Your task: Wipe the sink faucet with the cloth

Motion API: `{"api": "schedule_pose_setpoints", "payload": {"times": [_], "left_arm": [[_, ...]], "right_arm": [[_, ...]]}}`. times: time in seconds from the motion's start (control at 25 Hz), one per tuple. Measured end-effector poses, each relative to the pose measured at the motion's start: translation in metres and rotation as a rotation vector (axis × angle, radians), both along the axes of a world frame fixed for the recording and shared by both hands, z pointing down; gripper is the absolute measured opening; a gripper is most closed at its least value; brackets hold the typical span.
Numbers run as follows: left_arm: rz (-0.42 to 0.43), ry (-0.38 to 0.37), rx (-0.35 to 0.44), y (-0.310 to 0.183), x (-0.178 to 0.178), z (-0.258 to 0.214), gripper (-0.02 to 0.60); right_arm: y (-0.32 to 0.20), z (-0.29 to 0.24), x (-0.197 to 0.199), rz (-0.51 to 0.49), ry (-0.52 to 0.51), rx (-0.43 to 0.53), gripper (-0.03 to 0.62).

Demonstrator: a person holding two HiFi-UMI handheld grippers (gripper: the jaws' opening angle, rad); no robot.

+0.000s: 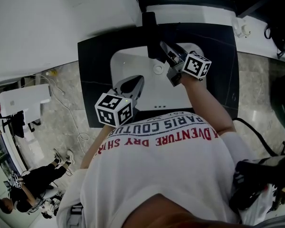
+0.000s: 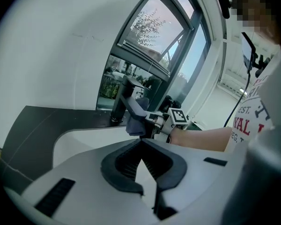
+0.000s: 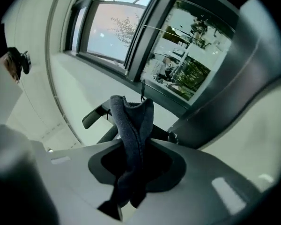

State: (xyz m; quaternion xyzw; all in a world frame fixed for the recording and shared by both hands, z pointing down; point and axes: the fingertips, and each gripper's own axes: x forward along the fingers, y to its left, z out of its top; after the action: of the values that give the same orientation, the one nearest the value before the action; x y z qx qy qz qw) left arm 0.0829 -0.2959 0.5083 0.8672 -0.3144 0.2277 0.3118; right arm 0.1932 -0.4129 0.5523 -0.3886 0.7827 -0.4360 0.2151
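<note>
Dark blue-grey cloth (image 3: 131,125) is pinched between the jaws of the right gripper (image 3: 136,146), which are closed tight on it, a fold sticking up past the tips. In the left gripper view, centre frame, the cloth (image 2: 136,120) sits against the spout of the black faucet (image 2: 119,100). In the head view the faucet (image 1: 151,34) is upper centre, at the back edge of the white sink (image 1: 118,61), which is set in a black counter (image 1: 92,65). The right gripper (image 1: 167,56) is just beside the faucet.

The left gripper (image 2: 141,144) has its jaw tips together with nothing between them. In the head view it (image 1: 133,83) hangs over the lower left of the sink, apart from the faucet.

Doing the wipe well, as I judge it:
- Keep the clamp firm so the cloth doesn't slip out.
- Press the free fold onto the spout, not the hard jaw tips.
- Run along the spout, then round the column and base.
- Left gripper should stay out of the way.

Writing:
- The person's T-shirt (image 1: 161,132) reads "PARIS COUTURE" and "ADVENTURE DRY SHIR…", upside down in the head view.
- The left gripper view, right edge, shows partial "EST." on the shirt.
- The marker cube (image 1: 197,65) has patterns only.
- No brand is legible on the faucet.
</note>
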Motion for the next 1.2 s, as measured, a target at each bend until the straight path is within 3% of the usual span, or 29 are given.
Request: {"api": "schedule_pose_setpoints", "payload": {"times": [0.12,0.44,0.88,1.2], "left_arm": [[-0.001,-0.017,0.004,0.001,-0.004,0.002,0.001],[-0.041,-0.017,0.0,0.001,-0.019,0.004,0.002],[-0.065,-0.009,-0.014,0.001,-0.026,0.01,0.002],[-0.065,0.005,-0.016,0.0,-0.022,0.011,0.001]], "right_arm": [[-0.002,0.002,-0.007,0.003,-0.104,0.001,0.078],[-0.011,-0.005,-0.021,-0.014,-0.175,0.055,0.078],[-0.015,0.043,-0.012,0.031,0.048,-0.061,0.078],[0.01,0.016,-0.004,-0.005,0.076,0.009,0.078]]}}
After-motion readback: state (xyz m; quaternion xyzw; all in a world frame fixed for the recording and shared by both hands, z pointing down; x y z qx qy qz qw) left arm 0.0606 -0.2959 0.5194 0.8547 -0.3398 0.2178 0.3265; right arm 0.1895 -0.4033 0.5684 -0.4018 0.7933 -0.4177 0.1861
